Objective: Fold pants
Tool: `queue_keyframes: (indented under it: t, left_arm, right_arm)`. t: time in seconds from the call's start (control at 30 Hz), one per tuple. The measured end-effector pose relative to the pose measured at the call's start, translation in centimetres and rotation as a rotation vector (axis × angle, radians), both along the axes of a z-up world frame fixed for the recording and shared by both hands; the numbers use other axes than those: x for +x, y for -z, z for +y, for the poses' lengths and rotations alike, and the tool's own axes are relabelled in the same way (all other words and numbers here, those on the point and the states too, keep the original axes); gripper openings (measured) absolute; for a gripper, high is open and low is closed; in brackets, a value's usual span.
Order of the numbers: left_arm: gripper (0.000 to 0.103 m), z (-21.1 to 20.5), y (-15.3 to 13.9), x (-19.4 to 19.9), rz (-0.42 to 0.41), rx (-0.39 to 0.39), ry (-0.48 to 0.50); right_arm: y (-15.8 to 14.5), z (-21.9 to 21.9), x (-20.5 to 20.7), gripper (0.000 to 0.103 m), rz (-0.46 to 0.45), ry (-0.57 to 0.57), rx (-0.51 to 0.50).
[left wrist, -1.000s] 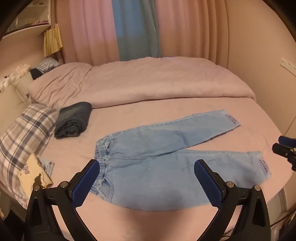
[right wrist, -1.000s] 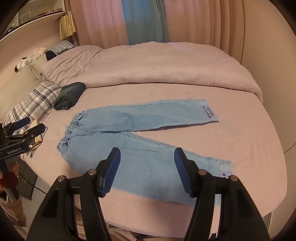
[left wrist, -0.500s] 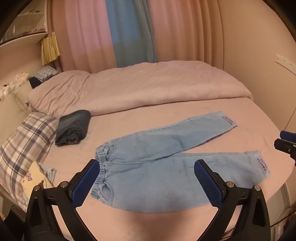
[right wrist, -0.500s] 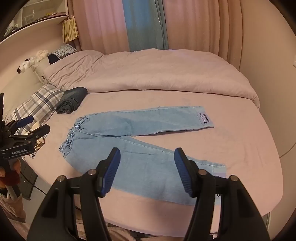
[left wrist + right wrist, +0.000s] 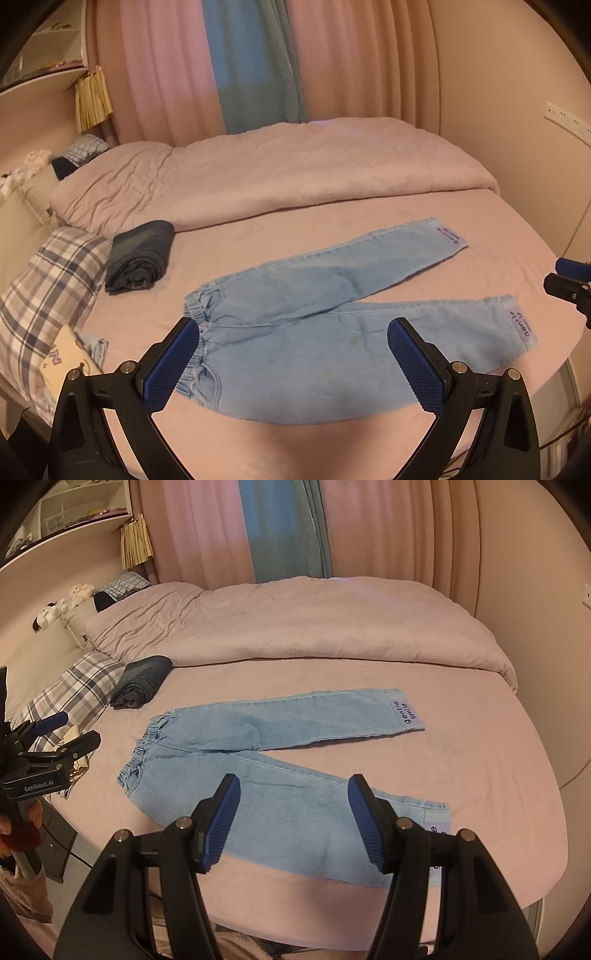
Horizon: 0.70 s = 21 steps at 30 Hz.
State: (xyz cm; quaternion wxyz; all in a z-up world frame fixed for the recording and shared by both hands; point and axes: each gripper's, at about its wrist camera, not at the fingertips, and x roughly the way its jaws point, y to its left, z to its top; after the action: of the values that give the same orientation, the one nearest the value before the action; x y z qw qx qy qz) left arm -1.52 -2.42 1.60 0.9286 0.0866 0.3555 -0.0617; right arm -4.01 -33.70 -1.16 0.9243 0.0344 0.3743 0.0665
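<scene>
**Light-blue pants flat on the bed, both hand-held grippers spread and empty**

At the far left of the right wrist view, the left hand-held gripper [image 5: 64, 729] pokes in side-on over the bed's edge. Part of the hand [image 5: 22, 830] that holds it shows below, cut off by the frame. In its own view the left hand-held gripper [image 5: 293, 363] has its blue pads spread wide with nothing between them; they hover above the waist end of the pants.

A plaid pillow [image 5: 48, 288] lies at the left side of the bed [image 5: 258, 240], and a cream item with lettering [image 5: 68, 356] sits against it, too cropped to read. Just beyond the pillow, a dark folded garment [image 5: 142, 256] rests on the sheet, near the rumpled duvet [image 5: 277, 166] that covers the far half of the bed. Small soft toys [image 5: 64, 603] line the headboard ledge, too small to make out in detail.

The pants [image 5: 258, 768] lie flat on the near half of the sheet, elastic waistband to the left, the two legs splayed apart toward the right. The far leg ends in a cuff patch [image 5: 406, 714] with dark lettering. The near leg's cuff is partly hidden behind the right hand-held gripper's finger [image 5: 369, 827].

The right hand-held gripper [image 5: 293, 821] holds its jaws spread and empty above the near leg, touching nothing. In the left wrist view only its tip [image 5: 570, 282] enters at the right edge, well apart from the cuffs.
</scene>
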Motion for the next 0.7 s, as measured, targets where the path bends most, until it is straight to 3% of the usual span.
queue_keyframes:
  t: [0.7]
  left_arm:
    - [0.102, -0.73, 0.14, -0.08, 0.006, 0.002, 0.005]
  right_arm:
    - [0.01, -0.7, -0.3, 0.061, 0.001, 0.012, 0.016]
